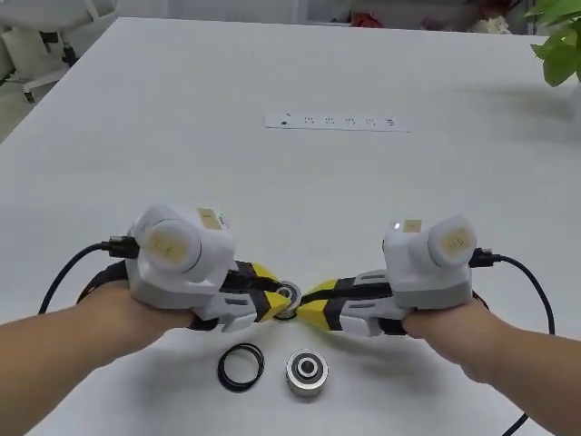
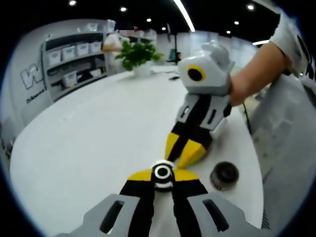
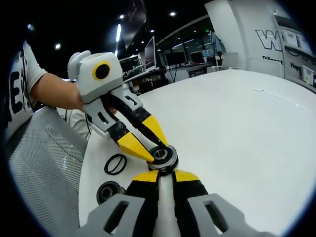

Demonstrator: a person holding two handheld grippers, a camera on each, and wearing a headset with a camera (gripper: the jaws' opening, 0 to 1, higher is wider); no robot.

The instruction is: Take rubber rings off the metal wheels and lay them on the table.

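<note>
A metal wheel [image 1: 288,294] with a black rubber ring around its rim hangs just above the table between both grippers. My left gripper [image 1: 277,302] is shut on the wheel [image 2: 163,172], clamping its flat faces. From the opposite side, my right gripper [image 1: 305,304] has its tips closed at the wheel's rim [image 3: 165,156], pinched on the rubber ring. Close in front of me, loose black rubber rings [image 1: 241,367] lie on the table. A second metal wheel [image 1: 307,372] lies flat beside them.
A white power strip [image 1: 338,122] lies across the middle of the white table [image 1: 290,191]. Green plant leaves [image 1: 561,45] hang in at the far right corner. Cables trail back from both grippers, and an office chair [image 1: 41,45] stands off the table's far left.
</note>
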